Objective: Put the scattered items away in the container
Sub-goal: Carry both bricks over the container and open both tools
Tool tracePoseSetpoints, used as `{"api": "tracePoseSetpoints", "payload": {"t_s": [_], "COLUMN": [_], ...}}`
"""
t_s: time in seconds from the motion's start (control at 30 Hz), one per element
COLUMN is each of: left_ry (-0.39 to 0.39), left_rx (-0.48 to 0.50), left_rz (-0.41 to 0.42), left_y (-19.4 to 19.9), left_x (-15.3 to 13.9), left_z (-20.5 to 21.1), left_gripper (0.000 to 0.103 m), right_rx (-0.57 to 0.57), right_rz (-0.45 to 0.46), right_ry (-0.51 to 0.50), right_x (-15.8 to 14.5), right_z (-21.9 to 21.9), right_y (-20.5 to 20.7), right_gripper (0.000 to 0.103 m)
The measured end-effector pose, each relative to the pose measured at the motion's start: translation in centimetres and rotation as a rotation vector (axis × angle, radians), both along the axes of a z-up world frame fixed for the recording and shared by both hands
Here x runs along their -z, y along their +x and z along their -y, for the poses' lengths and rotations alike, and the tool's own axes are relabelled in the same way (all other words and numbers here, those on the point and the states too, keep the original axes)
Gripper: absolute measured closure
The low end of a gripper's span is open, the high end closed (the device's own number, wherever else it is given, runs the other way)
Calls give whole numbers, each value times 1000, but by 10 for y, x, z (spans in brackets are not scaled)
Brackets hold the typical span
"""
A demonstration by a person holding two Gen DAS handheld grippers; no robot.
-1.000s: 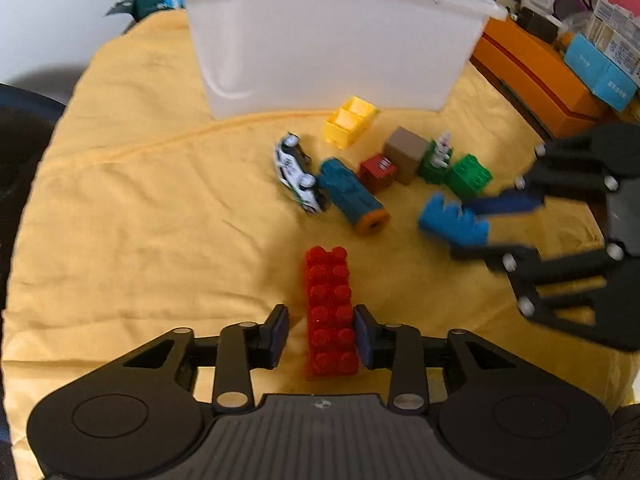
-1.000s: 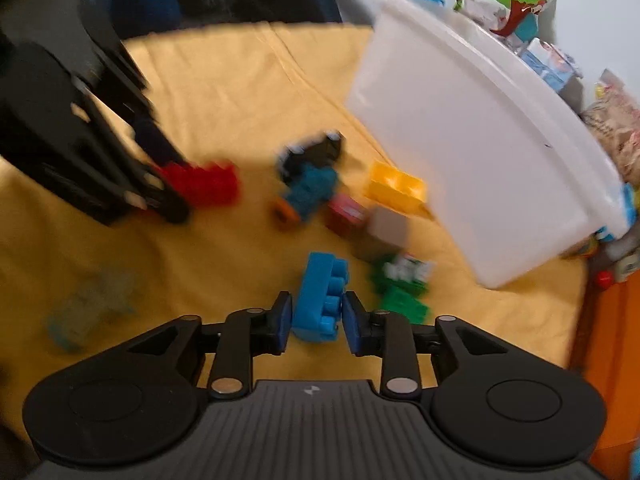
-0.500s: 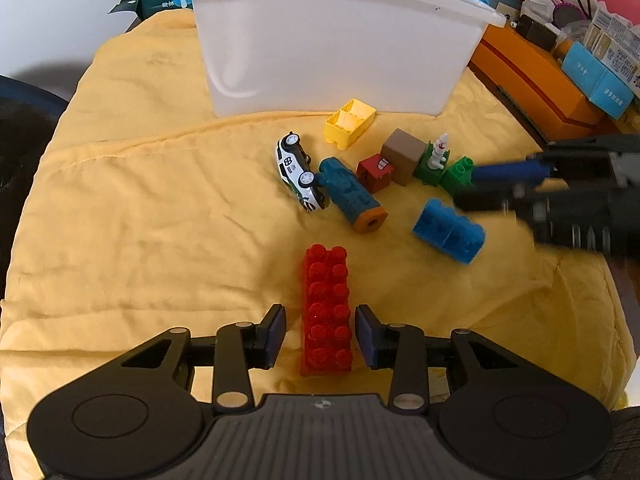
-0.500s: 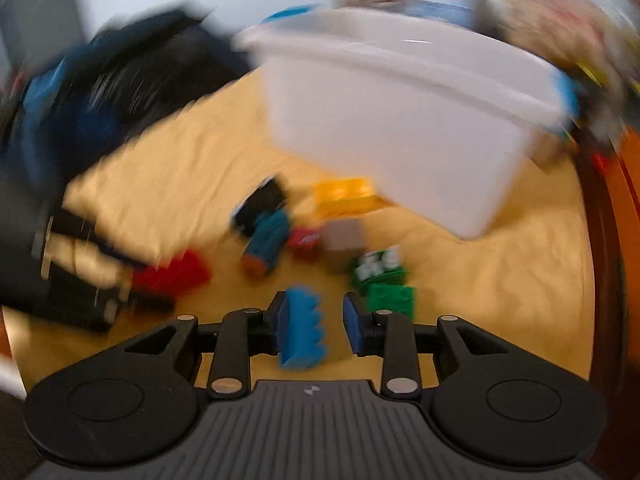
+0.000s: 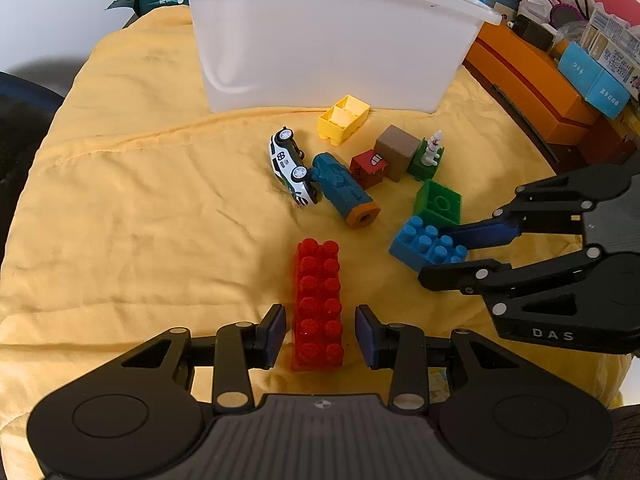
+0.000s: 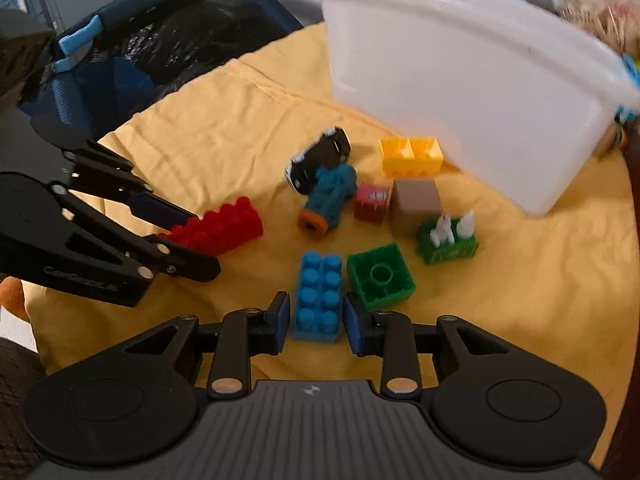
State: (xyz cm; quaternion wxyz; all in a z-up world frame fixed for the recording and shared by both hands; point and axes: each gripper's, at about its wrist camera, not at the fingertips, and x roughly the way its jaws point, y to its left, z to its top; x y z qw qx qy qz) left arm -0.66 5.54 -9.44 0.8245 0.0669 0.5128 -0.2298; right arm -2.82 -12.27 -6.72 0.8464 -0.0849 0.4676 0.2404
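Two hand-held grippers sit low over a rumpled yellow cloth (image 5: 140,208), each now lined up on a toy brick. The right gripper (image 6: 314,318), which half a second ago was swinging across the scene in a blur, has settled with its jaws parted to either side of the blue brick (image 6: 318,298), small gaps showing on both sides, so nothing is clamped yet. The left gripper (image 5: 320,336) has barely shifted over the past second and straddles the near end of the long red brick (image 5: 319,304) the same way, jaws apart and clear of the plastic. That suggests a double pick is about to start, with none of the scattered pieces yet moved. The white container (image 5: 328,36), smooth translucent plastic with a rolled rim, stands at the far edge of the cloth, well beyond both bricks. Between lie a yellow brick (image 5: 344,118) on its side, a white toy car (image 5: 291,171) tipped over, a teal cylinder (image 5: 344,196) with an orange end, a brown cube (image 5: 398,152) and a hollow green brick (image 5: 438,202), all hard, glossy, studded or boxy shapes on soft fabric.
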Motion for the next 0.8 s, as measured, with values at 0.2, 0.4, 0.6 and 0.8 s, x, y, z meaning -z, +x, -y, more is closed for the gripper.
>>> {"api": "tracePoseSetpoints", "payload": {"t_s": [0.2, 0.4, 0.6, 0.8], "left_ry": [-30, -117, -136, -83], "left_rx": [1, 30, 17, -19], "left_rz": [9, 167, 346, 322], "left_y": [-1, 13, 70, 142], "left_x": [-2, -77, -142, -134], "left_z": [-2, -1, 21, 56], "left_gripper": [75, 75, 75, 75], "right_rx": [-19, 52, 191, 328], "right_rz": [-10, 123, 335, 336], "right_ry": [0, 75, 66, 9], "right_x": [-2, -61, -132, -137], "right_z": [1, 22, 42, 58], "right_y": [-2, 4, 33, 98], "right_gripper": [76, 76, 76, 76]}}
